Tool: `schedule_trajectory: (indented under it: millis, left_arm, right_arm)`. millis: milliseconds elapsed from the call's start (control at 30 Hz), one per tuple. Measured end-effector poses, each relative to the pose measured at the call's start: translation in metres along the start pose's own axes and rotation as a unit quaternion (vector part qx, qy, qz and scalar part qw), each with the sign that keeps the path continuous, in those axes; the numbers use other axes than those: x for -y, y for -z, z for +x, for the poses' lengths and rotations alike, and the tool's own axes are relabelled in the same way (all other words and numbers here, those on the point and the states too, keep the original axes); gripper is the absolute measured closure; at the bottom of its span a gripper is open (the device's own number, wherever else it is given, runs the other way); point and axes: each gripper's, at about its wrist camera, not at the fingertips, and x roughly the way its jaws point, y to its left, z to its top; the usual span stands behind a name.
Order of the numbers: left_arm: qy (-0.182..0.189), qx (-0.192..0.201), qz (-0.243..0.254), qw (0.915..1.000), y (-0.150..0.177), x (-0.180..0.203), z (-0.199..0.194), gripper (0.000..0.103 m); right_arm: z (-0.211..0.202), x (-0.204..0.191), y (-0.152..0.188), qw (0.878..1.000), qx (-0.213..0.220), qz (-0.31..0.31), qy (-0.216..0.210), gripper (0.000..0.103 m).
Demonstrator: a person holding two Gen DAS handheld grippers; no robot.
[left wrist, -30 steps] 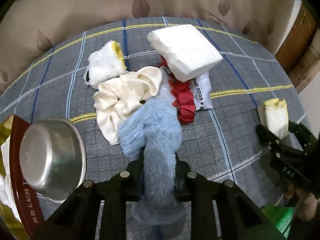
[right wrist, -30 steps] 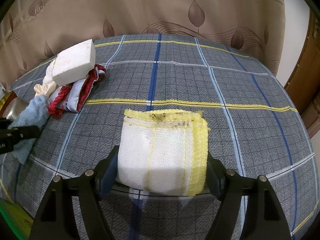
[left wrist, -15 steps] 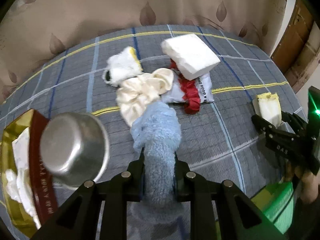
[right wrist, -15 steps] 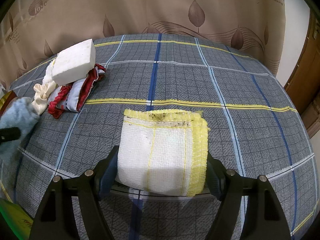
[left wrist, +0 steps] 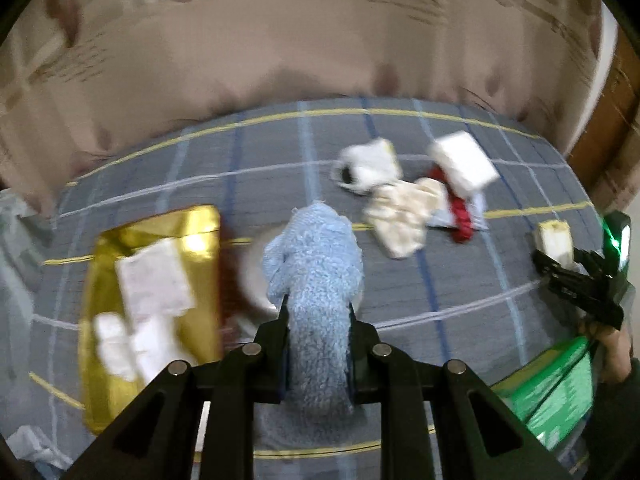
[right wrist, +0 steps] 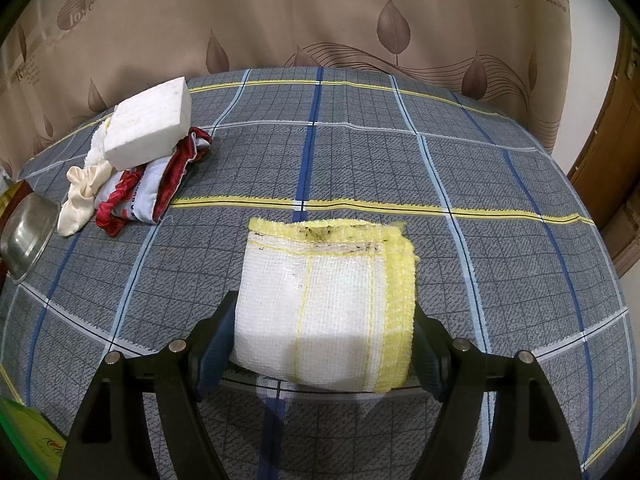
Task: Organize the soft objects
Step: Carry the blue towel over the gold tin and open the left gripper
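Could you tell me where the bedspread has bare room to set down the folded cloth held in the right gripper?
Bare bedspread runs ahead and right of the folded cloth, past the yellow stripe to the curtain. The far left is crowded: foam block, red-trimmed pouch, cream cloth, steel bowl.

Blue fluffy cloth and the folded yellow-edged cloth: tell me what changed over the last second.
The left claw, shut on the blue fluffy cloth, lifted it off the pile and swung left toward the gold tray. The right claw and its folded yellow-edged cloth stayed put, as did the white block.
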Motion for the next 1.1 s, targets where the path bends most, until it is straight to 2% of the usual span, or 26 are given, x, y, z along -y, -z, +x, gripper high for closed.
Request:
schedule_trajectory:
  millis: [200, 467, 867, 967, 1033, 1100]
  left_arm:
    - [-0.050, 0.004, -0.054, 0.9973, 0.001, -0.072, -0.012, 0.083]
    - [-0.102, -0.001, -0.107, 0.9890, -0.005, -0.147, 0.004, 0.083]
    - [-0.131, -0.061, -0.137, 0.9801, -0.016, -0.183, 0.072, 0.078]
    - [-0.120, -0.059, -0.146, 0.9802, -0.016, -0.189, 0.076, 0.073]
    - [-0.113, -0.053, -0.150, 0.9807, -0.017, -0.192, 0.075, 0.062]
    - [-0.105, -0.052, -0.154, 0.9811, -0.018, -0.193, 0.074, 0.057]
  right_arm:
    - [0.000, 0.000, 0.000, 1.000, 0.000, 0.000, 0.000, 0.030]
    - [0.000, 0.000, 0.000, 1.000, 0.000, 0.000, 0.000, 0.030]
    - [0.000, -0.001, 0.000, 1.000, -0.001, 0.000, 0.001, 0.029]
    - [0.000, 0.000, 0.000, 1.000, -0.001, 0.000, 0.001, 0.029]
    - [0.000, 0.000, -0.001, 1.000, -0.001, 0.000, 0.001, 0.029]
    - [0.001, -0.001, -0.001, 1.000, -0.001, 0.000, 0.001, 0.029]
